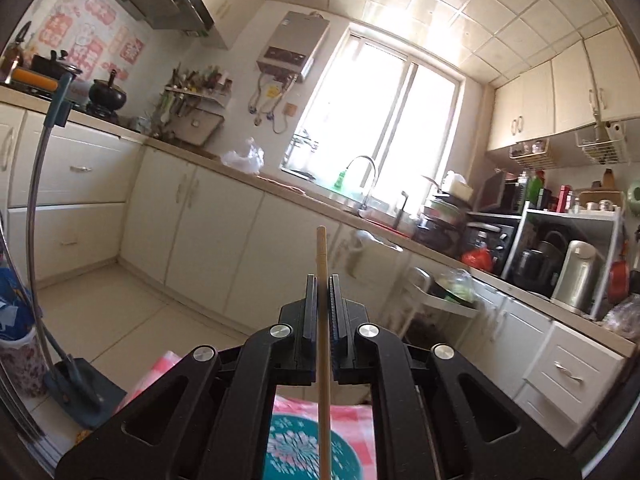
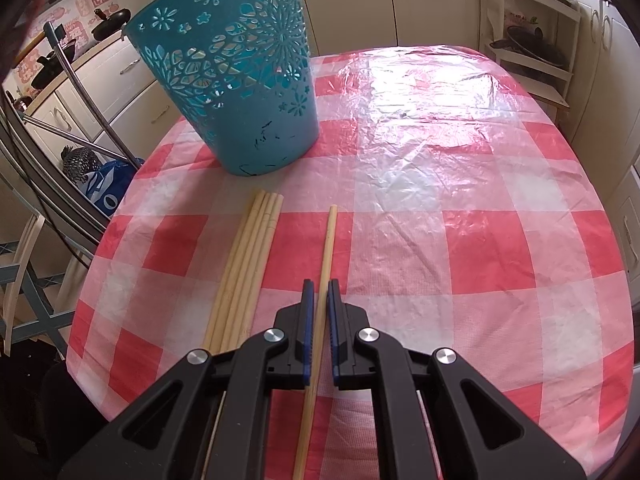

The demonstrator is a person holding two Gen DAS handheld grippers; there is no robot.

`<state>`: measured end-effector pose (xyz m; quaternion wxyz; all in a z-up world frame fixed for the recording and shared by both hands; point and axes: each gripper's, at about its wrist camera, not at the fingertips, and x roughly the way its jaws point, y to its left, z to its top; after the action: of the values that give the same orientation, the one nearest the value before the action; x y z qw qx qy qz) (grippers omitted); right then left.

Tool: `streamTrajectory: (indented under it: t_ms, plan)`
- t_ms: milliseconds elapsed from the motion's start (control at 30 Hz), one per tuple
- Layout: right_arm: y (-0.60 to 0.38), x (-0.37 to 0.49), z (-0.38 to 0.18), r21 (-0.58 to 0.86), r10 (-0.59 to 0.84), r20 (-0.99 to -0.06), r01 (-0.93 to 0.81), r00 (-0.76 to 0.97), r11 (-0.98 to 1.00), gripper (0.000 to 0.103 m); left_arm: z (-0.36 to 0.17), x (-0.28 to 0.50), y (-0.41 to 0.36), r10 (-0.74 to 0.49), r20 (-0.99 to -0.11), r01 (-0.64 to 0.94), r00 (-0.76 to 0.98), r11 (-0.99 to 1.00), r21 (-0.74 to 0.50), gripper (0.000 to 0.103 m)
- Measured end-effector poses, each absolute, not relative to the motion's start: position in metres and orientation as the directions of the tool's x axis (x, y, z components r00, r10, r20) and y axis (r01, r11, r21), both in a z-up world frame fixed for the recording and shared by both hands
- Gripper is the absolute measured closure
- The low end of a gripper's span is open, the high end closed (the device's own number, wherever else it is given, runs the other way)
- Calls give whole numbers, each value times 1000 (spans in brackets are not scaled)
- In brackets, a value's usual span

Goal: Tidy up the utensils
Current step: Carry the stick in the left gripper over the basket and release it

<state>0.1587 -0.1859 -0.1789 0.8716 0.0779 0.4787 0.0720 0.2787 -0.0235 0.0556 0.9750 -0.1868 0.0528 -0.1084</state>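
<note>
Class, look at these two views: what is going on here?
A person is sorting wooden chopsticks with two handheld grippers. The left gripper grips one chopstick lifted above the teal basket. The right gripper straddles a single chopstick lying on the checked tablecloth; whether it is clamped is unclear. A bundle of chopsticks lies beside it.

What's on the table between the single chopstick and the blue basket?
Nothing: in the right wrist view only bare checked tablecloth separates the chopstick tip from the basket.
</note>
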Motion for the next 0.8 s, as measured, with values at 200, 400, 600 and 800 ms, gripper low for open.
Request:
streamTrajectory:
  t_ms: [200,400,600,800]
  plan:
    - [-187,158,-179,212,208,-821,-53,532,976,95,22,315,-32,-185,-118,131,976,922,-363,98]
    - [-186,158,-179,212,208,-821,-55,531,976,94,-11,314,-31,-169,-183,99,968,935,-341,98]
    - [-185,158,-179,208,208,-823,-60,529,976,92,-33,300,-34,-189,-286,105,939,953,-283,97]
    - [-183,158,-179,202,206,-823,-66,530,977,92,-37,254,-18,-161,-324,87,932,969,-233,56]
